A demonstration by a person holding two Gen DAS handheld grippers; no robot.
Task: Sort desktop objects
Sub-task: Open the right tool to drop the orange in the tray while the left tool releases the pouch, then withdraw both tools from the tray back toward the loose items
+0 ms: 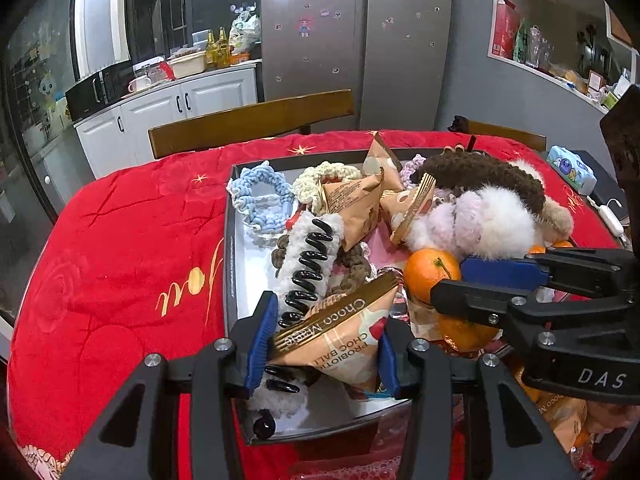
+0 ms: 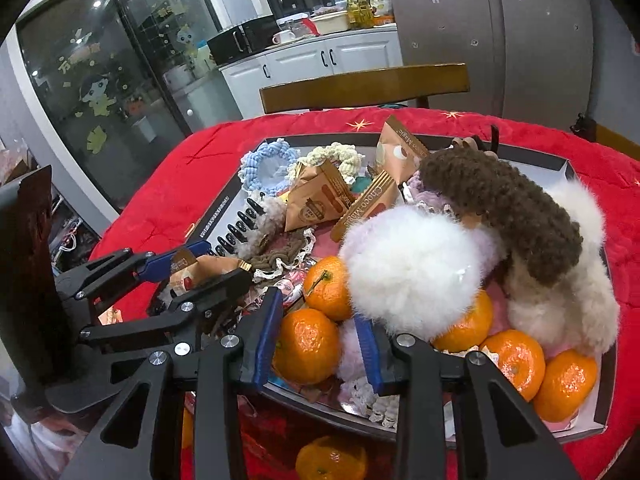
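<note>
My left tool (image 1: pixel 320 344) is clenched on a tan snack packet (image 1: pixel 340 332) printed "Choco Magic", its blue pads (image 1: pixel 260 340) pressing the packet's two sides at the near edge of the shallow black tray (image 1: pixel 230 240) on the red-covered desk (image 1: pixel 120 240). Just beside the packet lies a white fuzzy hair claw with black teeth (image 1: pixel 308 268), and beyond it a brown crocheted hair tie (image 1: pixel 352 268). My right tool (image 2: pixel 316 348) straddles a tangerine (image 2: pixel 306 344) at the tray's near rim; the left blue pad rests against the fruit, while the right pad sits in pale pink fluff, so I cannot tell whether the fruit is truly gripped. More tangerines (image 2: pixel 516 360) crowd the near right corner of the tray, one of them partly under a big white pompom (image 2: pixel 408 272). A long brown fuzzy hair clip (image 2: pixel 504 212) rests across a cream fluffy clip (image 2: pixel 568 300) toward the tray's right side. At the far end sit a light blue knitted scrunchie (image 1: pixel 262 200), a cream knitted scrunchie (image 1: pixel 320 180) and more tan snack packets (image 1: pixel 356 204), one leaning upright on the far wall. Another tangerine (image 2: pixel 332 460) lies on the red cloth outside the tray, below the near rim. Two wooden chair backs (image 1: pixel 252 120) stand behind the desk, with a steel fridge (image 1: pixel 352 40) beyond them.
</note>
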